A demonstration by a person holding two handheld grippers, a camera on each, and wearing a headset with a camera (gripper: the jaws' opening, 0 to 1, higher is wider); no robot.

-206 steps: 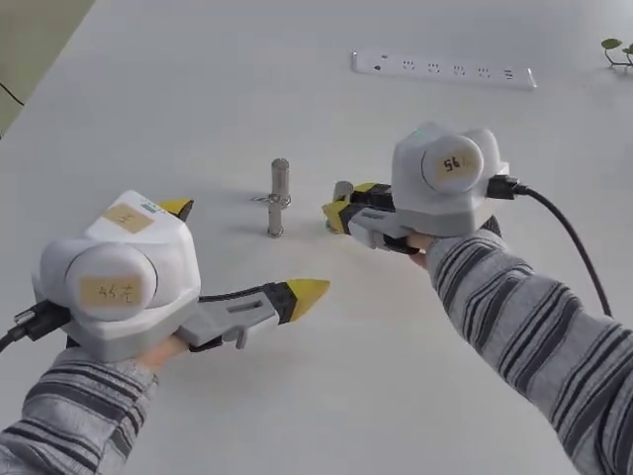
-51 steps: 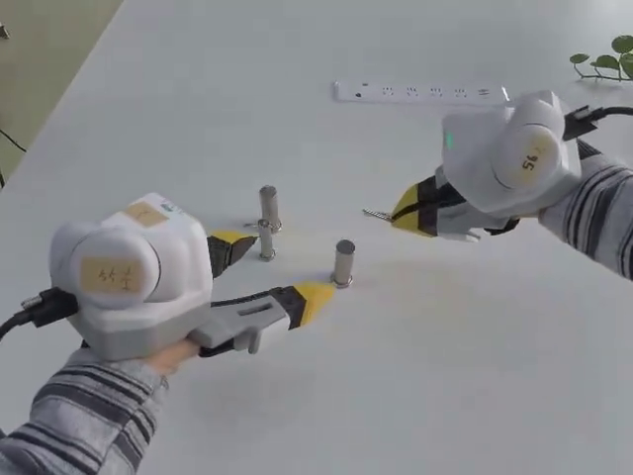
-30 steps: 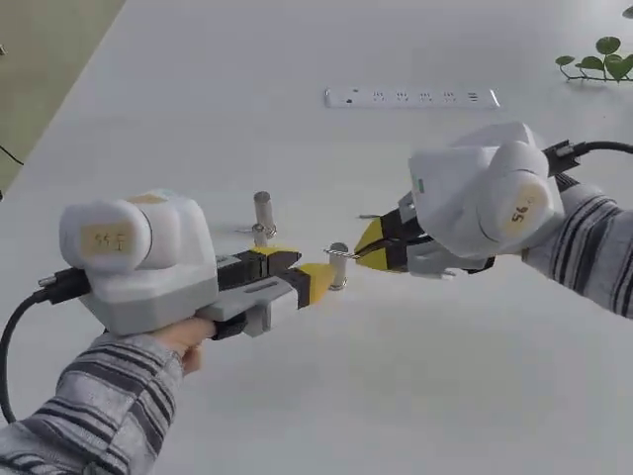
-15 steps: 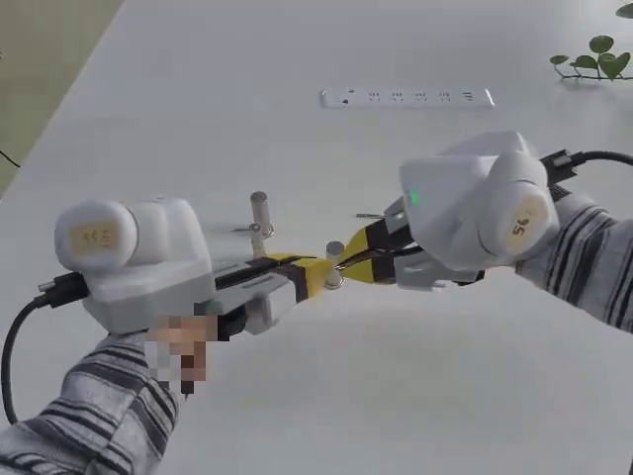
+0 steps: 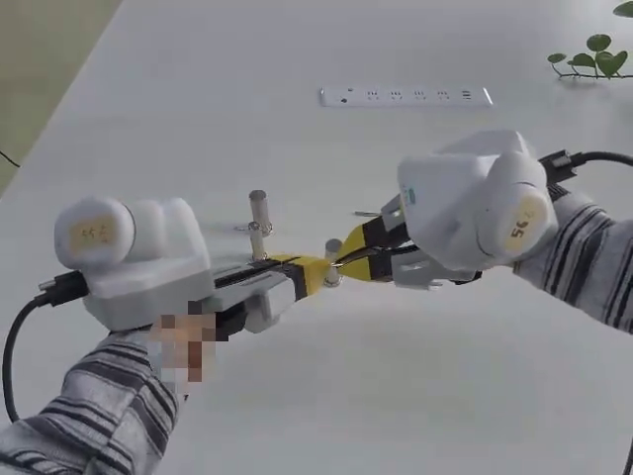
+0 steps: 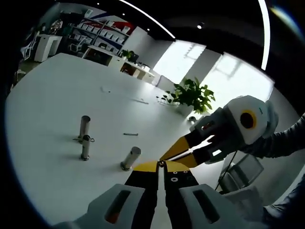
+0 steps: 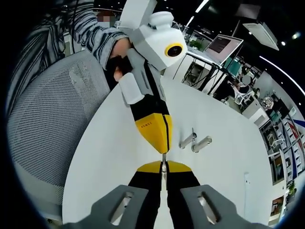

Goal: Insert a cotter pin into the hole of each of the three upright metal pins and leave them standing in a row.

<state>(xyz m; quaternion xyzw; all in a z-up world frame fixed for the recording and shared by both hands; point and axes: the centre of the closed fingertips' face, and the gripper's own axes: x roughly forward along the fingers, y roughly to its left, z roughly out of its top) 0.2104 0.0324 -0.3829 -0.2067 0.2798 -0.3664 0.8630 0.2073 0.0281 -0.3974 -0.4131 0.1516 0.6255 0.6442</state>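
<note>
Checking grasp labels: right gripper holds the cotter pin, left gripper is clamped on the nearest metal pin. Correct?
No. Left gripper view: the metal pin stands free beside the shut left gripper, not clamped. The right gripper does hold the cotter pin.

Left tongs: held roughly level, reaching toward the nearer metal pin from its left, jaws closed flat together. Right tongs: angled in toward the same pin from its right, nose tipped slightly down, jaws closed on a thin cotter pin. The two sets of yellow tips meet nose to nose just beside that pin (the left tips touch the cotter pin's free end; whether they grip it cannot be told). Left sleeve, grey-striped, lies well to the pin's lower left. Right sleeve, grey-striped, lies well to its right.
</note>
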